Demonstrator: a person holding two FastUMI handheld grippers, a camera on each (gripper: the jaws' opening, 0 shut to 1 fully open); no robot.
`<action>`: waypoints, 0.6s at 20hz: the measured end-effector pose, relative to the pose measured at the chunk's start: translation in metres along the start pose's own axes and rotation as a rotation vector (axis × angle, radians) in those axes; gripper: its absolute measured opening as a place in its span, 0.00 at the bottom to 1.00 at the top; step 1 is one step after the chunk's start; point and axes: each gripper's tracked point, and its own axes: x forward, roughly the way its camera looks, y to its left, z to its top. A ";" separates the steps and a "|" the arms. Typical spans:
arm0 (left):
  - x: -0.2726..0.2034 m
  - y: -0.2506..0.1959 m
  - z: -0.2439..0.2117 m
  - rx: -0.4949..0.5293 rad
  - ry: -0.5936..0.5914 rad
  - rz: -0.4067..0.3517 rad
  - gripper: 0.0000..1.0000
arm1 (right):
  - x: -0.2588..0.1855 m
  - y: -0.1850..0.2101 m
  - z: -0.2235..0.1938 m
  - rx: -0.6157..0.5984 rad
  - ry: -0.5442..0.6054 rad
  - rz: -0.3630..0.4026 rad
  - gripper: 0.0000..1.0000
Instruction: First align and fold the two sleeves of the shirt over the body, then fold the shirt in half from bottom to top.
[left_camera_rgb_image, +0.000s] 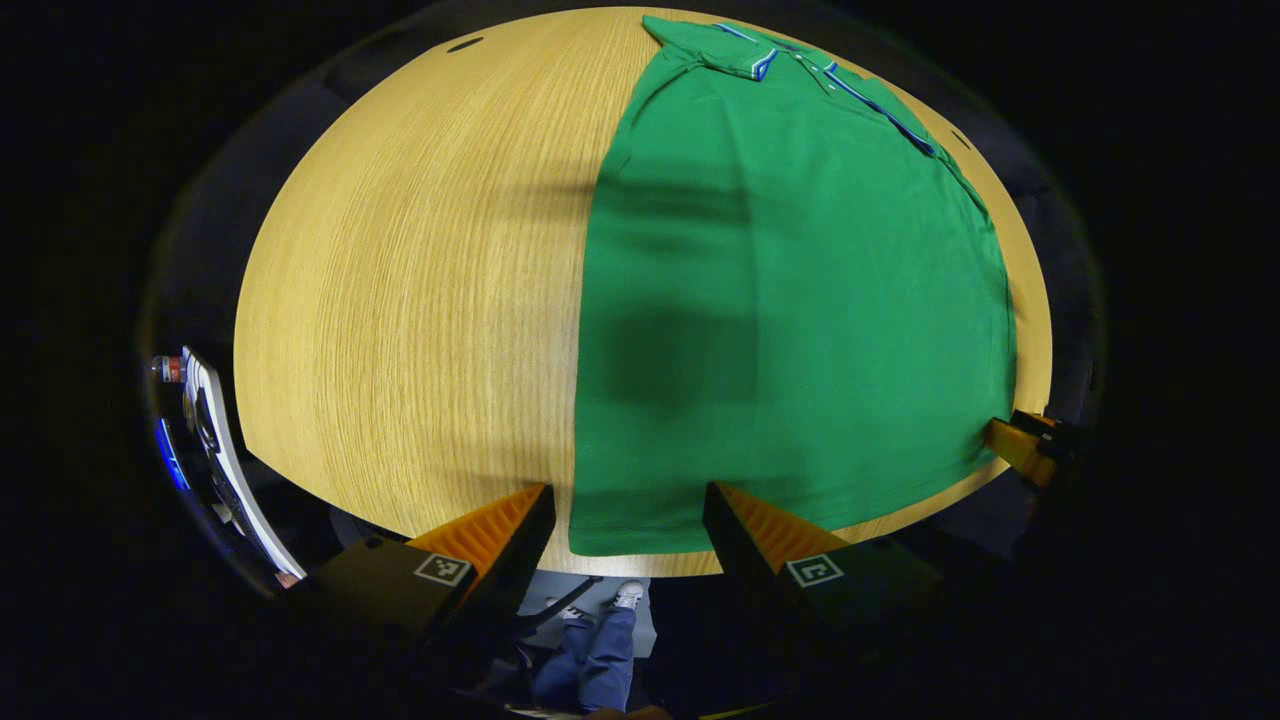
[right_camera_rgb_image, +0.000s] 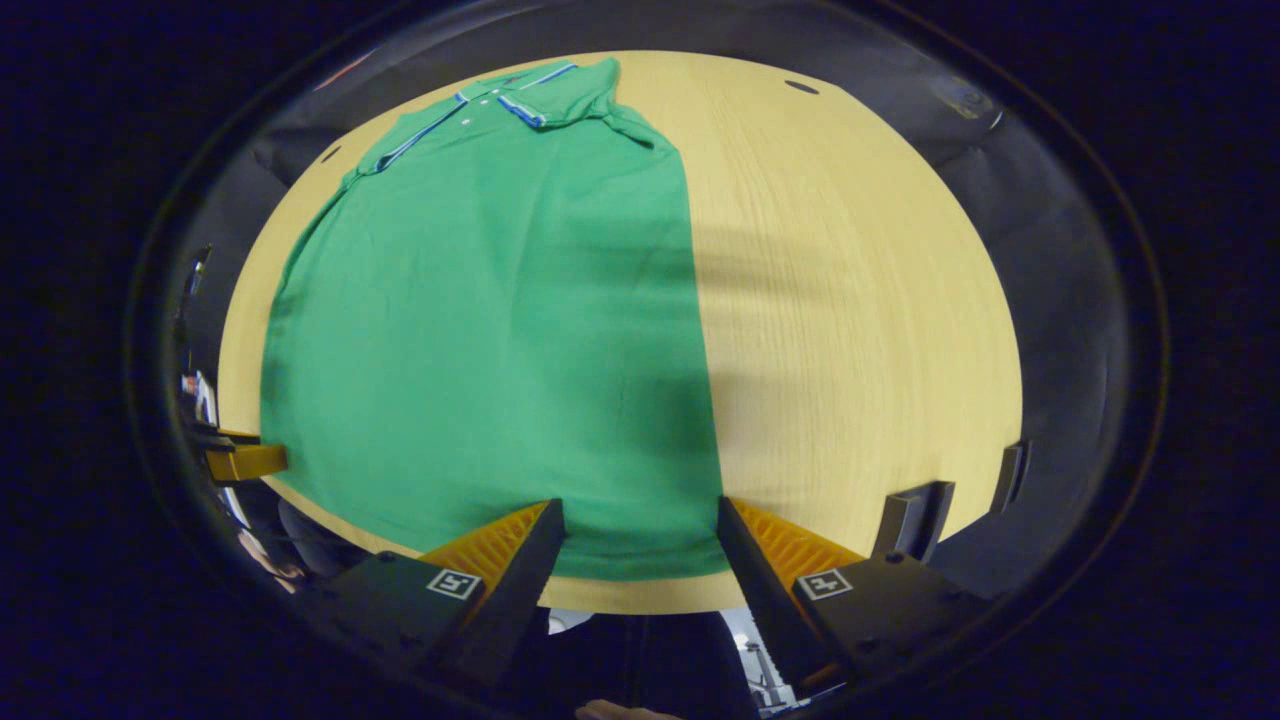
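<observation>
A green polo shirt (left_camera_rgb_image: 790, 300) lies flat on the wooden table (left_camera_rgb_image: 400, 300), collar (left_camera_rgb_image: 760, 55) at the far end and hem near the front edge. Both sleeves lie folded over the body, so the shirt forms a long rectangle. My left gripper (left_camera_rgb_image: 630, 510) hovers open over the hem's left corner, nothing between its fingers. The other gripper (left_camera_rgb_image: 1020, 445) shows at the hem's right corner. In the right gripper view the shirt (right_camera_rgb_image: 490, 330) covers the table's left half, and my right gripper (right_camera_rgb_image: 640, 520) stands open above the hem's right corner. The left gripper (right_camera_rgb_image: 245, 462) appears at the far left.
Bare table (right_camera_rgb_image: 860, 320) stretches to the right of the shirt in the right gripper view. A person's legs (left_camera_rgb_image: 595, 655) in jeans stand below the front edge. Dark chair backs (right_camera_rgb_image: 915, 520) sit by the table's right edge. Some clutter (left_camera_rgb_image: 215, 440) lies off the table's left side.
</observation>
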 end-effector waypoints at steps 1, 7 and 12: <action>-0.001 0.000 -0.001 0.000 0.001 0.000 0.98 | 0.000 -0.001 0.000 0.008 0.007 0.001 0.98; 0.001 -0.002 0.000 0.000 0.005 0.002 0.98 | 0.001 -0.005 -0.002 0.006 0.060 0.009 0.97; 0.000 -0.003 0.001 -0.001 0.006 0.002 0.99 | 0.000 -0.021 0.001 0.053 0.114 0.006 0.98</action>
